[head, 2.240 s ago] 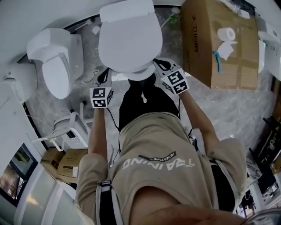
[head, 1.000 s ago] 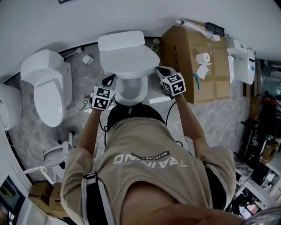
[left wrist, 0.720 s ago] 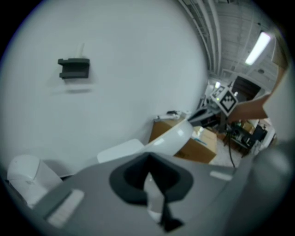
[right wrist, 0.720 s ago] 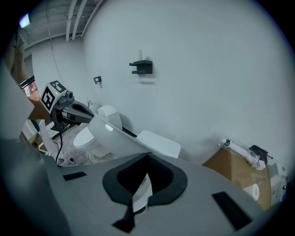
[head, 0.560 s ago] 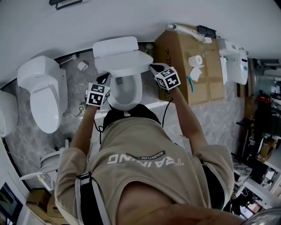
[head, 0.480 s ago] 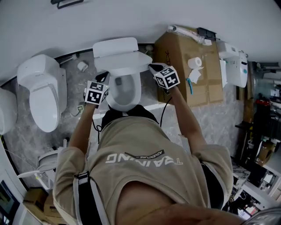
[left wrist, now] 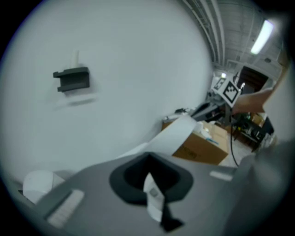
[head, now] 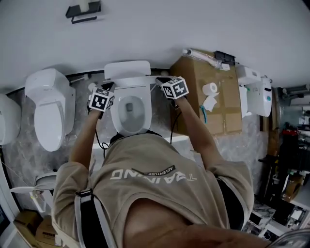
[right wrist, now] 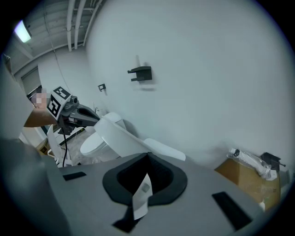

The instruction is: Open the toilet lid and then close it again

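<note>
**Grippers, two.** The left gripper point(head: 110, 87) is resting its tips against the left edge of the lid point(head: 135, 81). The right gripper point(head: 159, 79) is doing the same at the lid's right edge. In each gripper view the jaws are lying together with no gap showing. The lid's white edge is running from just past the tips across to the other gripper.

**Toilets, three.**
- The middle toilet point(head: 117, 114) is standing between the person's arms. Its lid is standing raised, close to upright, in front of the tank point(head: 127, 69), and the bowl is lying open.
- The second toilet point(head: 48, 114) is standing just to the left with its lid down.
- The third toilet point(head: 7, 118) is showing only in part at the left border.

**Box, one.** A large cardboard box point(head: 213, 114) is standing just right of the middle toilet, against the wall.

**Paper roll, one.** The roll point(head: 209, 88) is sitting on top of the box.

**Holder, one.** A black holder point(head: 83, 9) is hanging on the wall above the toilets.

**White unit, one.** The unit point(head: 252, 92) is sitting right of the box.

**Cartons, two.** Two small cartons point(head: 24, 220) are showing in part in the lower left corner.

**Person, one.** The person is wearing a tan shirt point(head: 155, 193) and leaning over the middle toilet with both arms stretched forward
</note>
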Available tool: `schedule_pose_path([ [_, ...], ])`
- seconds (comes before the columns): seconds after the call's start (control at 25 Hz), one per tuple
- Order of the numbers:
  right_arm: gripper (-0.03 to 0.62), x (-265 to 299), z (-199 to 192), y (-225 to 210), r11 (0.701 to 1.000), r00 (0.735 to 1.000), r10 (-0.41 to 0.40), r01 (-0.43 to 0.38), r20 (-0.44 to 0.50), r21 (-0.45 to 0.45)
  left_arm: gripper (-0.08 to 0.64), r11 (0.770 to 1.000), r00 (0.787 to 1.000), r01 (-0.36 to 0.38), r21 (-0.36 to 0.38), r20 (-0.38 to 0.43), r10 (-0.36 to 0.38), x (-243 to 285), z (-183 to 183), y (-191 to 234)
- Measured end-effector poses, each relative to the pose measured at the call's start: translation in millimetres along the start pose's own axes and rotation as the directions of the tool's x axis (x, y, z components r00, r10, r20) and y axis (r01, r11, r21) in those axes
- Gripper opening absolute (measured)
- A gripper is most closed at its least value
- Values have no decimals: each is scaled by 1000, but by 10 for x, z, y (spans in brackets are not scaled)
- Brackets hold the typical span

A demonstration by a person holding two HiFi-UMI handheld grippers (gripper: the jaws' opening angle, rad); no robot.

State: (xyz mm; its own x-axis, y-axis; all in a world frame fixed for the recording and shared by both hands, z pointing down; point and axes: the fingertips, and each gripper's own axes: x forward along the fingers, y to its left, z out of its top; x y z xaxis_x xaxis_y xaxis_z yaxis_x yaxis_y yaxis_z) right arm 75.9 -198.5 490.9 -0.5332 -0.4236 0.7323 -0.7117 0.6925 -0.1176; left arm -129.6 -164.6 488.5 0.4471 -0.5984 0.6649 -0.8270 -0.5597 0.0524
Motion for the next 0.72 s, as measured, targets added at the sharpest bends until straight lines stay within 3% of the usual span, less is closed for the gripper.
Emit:
schedule_pose_path([
  [0.44, 14, 163, 543, -300, 998, 999, 53, -52, 9, -28, 3, 994, 996, -92, 63, 12, 91, 213, 493, 485],
  [0.6, 14, 255, 744, -428, 996, 998, -52, 55, 36, -74, 2, 996, 996, -84, 26, 8, 84, 260, 577, 635],
  [0.72, 12, 310, 843, -524, 996, 998, -51, 52, 23, -70, 2, 997, 997, -73, 1, 17, 73, 310, 661, 715],
])
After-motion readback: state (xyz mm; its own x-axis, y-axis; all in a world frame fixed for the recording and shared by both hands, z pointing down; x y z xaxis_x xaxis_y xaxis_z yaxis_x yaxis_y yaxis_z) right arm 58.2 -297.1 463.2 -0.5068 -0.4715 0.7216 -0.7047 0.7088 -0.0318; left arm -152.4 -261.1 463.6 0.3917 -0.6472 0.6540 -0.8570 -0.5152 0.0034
